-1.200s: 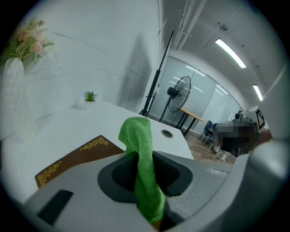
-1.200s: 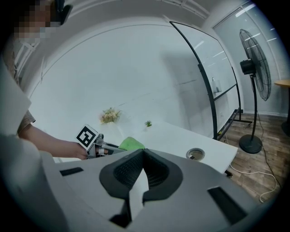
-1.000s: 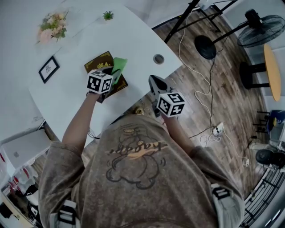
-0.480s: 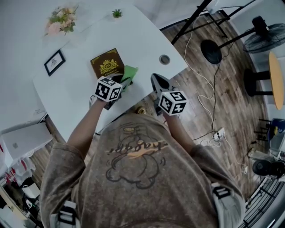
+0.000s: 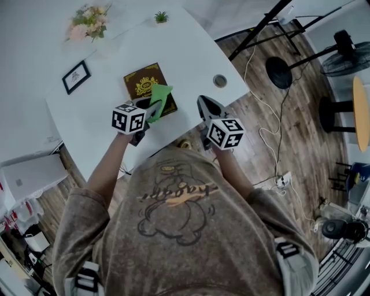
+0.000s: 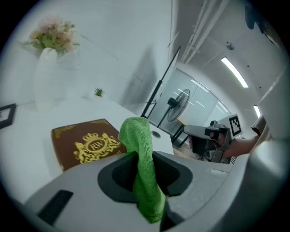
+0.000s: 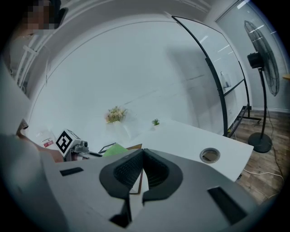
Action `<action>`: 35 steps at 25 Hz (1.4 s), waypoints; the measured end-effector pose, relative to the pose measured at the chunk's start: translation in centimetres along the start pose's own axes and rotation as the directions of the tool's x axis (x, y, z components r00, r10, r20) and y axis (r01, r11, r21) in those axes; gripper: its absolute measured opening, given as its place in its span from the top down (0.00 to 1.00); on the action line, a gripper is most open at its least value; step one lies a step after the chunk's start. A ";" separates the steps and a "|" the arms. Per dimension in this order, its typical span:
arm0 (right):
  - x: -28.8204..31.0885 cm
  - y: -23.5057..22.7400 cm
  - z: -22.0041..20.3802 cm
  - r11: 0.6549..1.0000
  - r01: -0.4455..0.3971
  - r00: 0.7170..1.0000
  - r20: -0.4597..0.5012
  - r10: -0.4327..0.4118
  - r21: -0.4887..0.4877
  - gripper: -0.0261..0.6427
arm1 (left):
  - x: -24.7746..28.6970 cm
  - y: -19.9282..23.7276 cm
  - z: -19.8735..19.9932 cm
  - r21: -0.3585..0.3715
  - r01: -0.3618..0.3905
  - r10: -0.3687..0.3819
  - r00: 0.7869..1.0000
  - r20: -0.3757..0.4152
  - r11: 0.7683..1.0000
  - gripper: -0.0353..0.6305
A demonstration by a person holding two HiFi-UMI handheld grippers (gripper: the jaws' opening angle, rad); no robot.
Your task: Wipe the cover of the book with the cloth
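A picture frame [image 5: 76, 77] lies at the table's [image 5: 185, 52] left side. Behind it a pale vase [image 6: 47, 77] holds pink and cream flowers [image 5: 88, 23].

The left gripper [image 5: 151, 108] hangs over the table's near edge. Its jaws are clamped on a green cloth [image 5: 160, 97]. In the left gripper view the cloth [image 6: 138, 136] runs down through the gap between the two dark pads and sticks up above them in a folded peak.

The brown book [image 5: 144, 85], with a gold crest on its cover, lies flat and closed on the table. It sits just ahead of this gripper and a little to its left. In the head view the cloth's free end overlaps the book's near right corner; I cannot tell whether it touches the cover. From the left gripper [image 6: 145, 156] the book [image 6: 86, 145] shows to the left of the cloth, with its cover mostly bare.

A small potted plant [image 5: 161, 17] stands at the table's far edge, beyond the book.

The right gripper [image 5: 203, 105] is held off the table's near edge, apart from the book and cloth. In the right gripper view its jaws [image 7: 142, 156] meet at the tips with nothing between them.

Right of it a round cable hole [image 5: 219, 80] is set in the tabletop. Past the table, on the wooden floor, a standing fan [image 5: 347, 55] and loose cables [image 5: 272, 124] show.
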State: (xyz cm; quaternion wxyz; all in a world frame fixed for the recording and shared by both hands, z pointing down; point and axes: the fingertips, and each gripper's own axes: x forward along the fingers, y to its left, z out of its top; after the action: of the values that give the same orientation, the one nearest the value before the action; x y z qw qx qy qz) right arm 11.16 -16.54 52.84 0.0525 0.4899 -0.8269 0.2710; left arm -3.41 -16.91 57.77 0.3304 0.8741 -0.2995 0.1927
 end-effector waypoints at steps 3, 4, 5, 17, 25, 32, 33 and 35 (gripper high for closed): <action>0.5 0.2 -0.1 1.000 -0.002 1.000 -0.005 0.002 0.003 0.96 | -2.3 4.3 2.1 -0.036 -0.087 0.089 0.994 0.065 0.996 0.83; 0.6 0.3 -0.2 1.000 -0.002 1.000 -0.007 0.002 0.004 0.96 | -3.0 5.9 2.7 -0.048 -0.119 0.123 0.989 0.079 0.992 0.83; 0.7 0.3 -0.2 1.000 -0.002 1.000 -0.009 0.002 0.004 0.96 | -3.7 7.5 3.2 -0.057 -0.152 0.156 0.984 0.090 0.987 0.83; 0.7 -0.8 -0.1 0.999 0.032 0.999 -0.015 -0.031 0.010 0.96 | -8.9 20.2 6.0 -0.107 -0.430 0.440 0.892 0.099 0.896 0.83; 0.8 -0.8 -0.3 0.999 0.038 0.999 -0.021 -0.038 0.011 0.96 | -4.8 17.8 5.0 -0.031 -0.360 0.361 0.932 0.033 0.932 0.83; 0.4 -0.9 -0.7 0.999 0.039 0.999 -0.020 -0.039 0.017 0.96 | -4.2 17.1 4.7 -0.033 -0.337 0.337 0.941 -0.005 0.941 0.83; 0.3 -1.0 -0.8 0.999 0.039 0.999 -0.020 -0.039 0.017 0.96 | -4.1 16.9 4.6 -0.026 -0.333 0.333 0.943 -0.013 0.943 0.83; 0.1 -0.9 -0.8 0.999 0.038 0.999 -0.019 -0.038 0.018 0.96 | -3.9 16.4 4.5 -0.008 -0.327 0.327 0.945 -0.028 0.945 0.83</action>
State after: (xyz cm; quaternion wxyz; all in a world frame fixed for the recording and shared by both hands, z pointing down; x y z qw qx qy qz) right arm 11.73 -16.60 53.89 0.0608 0.5035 -0.8145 0.2818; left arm -16.35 -28.33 60.13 0.3033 0.8075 -0.4372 0.2546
